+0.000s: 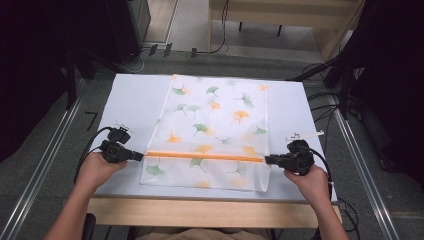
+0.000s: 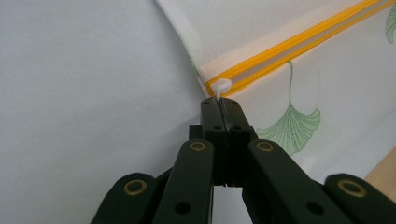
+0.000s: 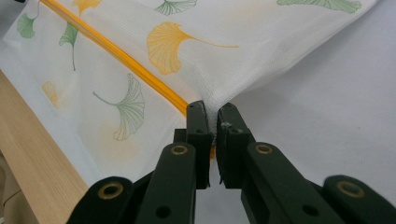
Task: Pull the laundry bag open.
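Person at the worktop [image 1: 135, 95] is working the zipper of a mesh laundry bag [image 1: 215, 115], white w/ green and orange ginkgo leaves, lying flat across the middle of the white cover w/ its near edge toward the person. At left, the left claw [image 1: 141, 156] is pinching the small white zip pull [image 2: 220, 87] at the bag's left edge; in the left gripper view the jaws are sitting tight together on the tab, right where the orange zipper [image 1: 205, 156] ends. The zipper line is running straight across the bag's lower part, left edge to right edge, and its two orange tapes are appearing to lie together along what shows, so the bag is looking zipped, though whether the teeth are actually meshed is too fine to tell. At right, the right claw [image 1: 267, 160] is clamping the bag's right edge at the zipper's other end, jaws nearly together w/ mesh bunched between them, apparently bracing the fabric. Judging by the pull sitting at the far left end, the slide itself is looking finished or not yet started, can't tell which; letting go of both ends is what's left if it's the former.
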